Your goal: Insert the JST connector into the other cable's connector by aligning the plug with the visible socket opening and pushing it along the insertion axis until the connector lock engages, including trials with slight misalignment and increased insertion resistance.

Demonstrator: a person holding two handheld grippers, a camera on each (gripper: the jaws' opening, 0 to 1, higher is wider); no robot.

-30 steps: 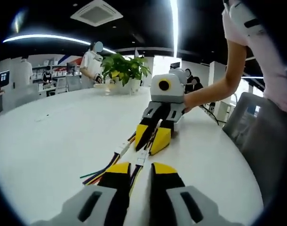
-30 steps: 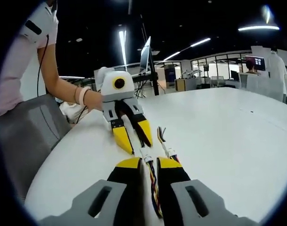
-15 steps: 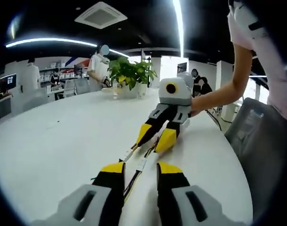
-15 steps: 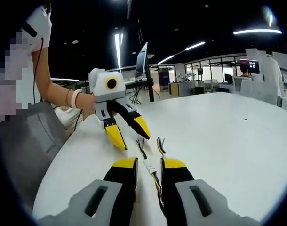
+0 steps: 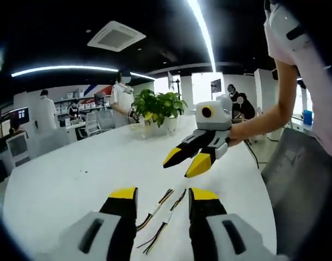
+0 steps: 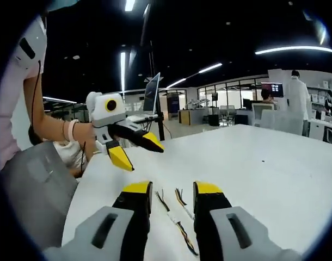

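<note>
In the left gripper view, the left gripper (image 5: pixel 161 202) stood with its yellow-tipped jaws spread wide and nothing between them, raised above the white table (image 5: pixel 73 174). Between and just beyond the jaws two cables (image 5: pixel 160 215) lay flat on the table, side by side, each with a small white connector partway along its coloured wires; whether the connectors were joined could not be told. Further right in that view, the right gripper (image 5: pixel 189 161) hung in the air over the table, jaws parted and empty, held by a person's hand (image 5: pixel 239 132). This view alone took in a potted plant (image 5: pixel 157 109) at the far side of the table and a grey chair (image 5: pixel 296 179) on the right.

In the right gripper view, a hand (image 6: pixel 87 133) at the left held the left gripper (image 6: pixel 136 152) clear of the table (image 6: pixel 253 163), jaws apart. The right gripper (image 6: pixel 171 196) gaped equally wide, holding nothing, with the cables (image 6: pixel 174 215) lying between its jaws. A monitor on a stand (image 6: pixel 151 95) stood behind.
</note>
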